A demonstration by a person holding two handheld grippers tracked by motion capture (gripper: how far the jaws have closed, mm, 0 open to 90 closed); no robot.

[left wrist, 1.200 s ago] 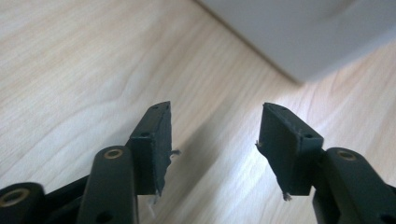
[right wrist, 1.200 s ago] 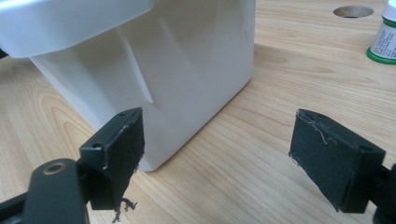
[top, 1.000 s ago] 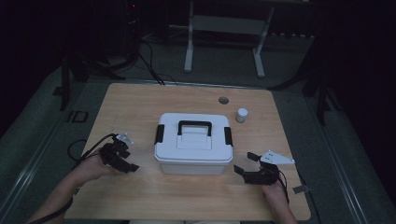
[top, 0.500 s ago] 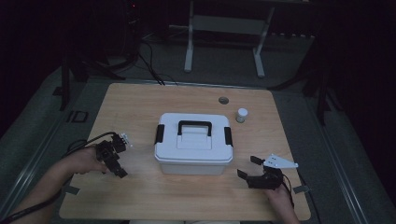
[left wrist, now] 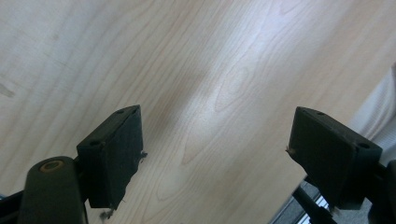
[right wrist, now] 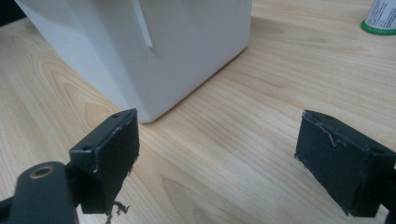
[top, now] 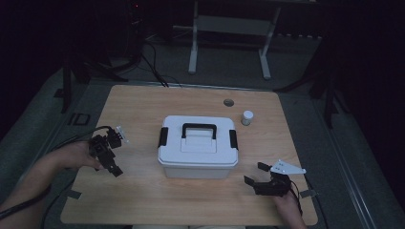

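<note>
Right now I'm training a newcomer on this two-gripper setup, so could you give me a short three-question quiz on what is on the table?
1. True or false: the lid of the white box is off.
2. Which thing stands nearest the small white bottle? A) the left gripper B) the white box C) the right gripper
3. Fill in: the jaws of both grippers stand ____, with nothing between them.

Key
1. False. The lid is on, its black handle lying flat and a black latch at each end.
2. B.
3. Open. The right gripper view shows bare table between the pads.
</note>
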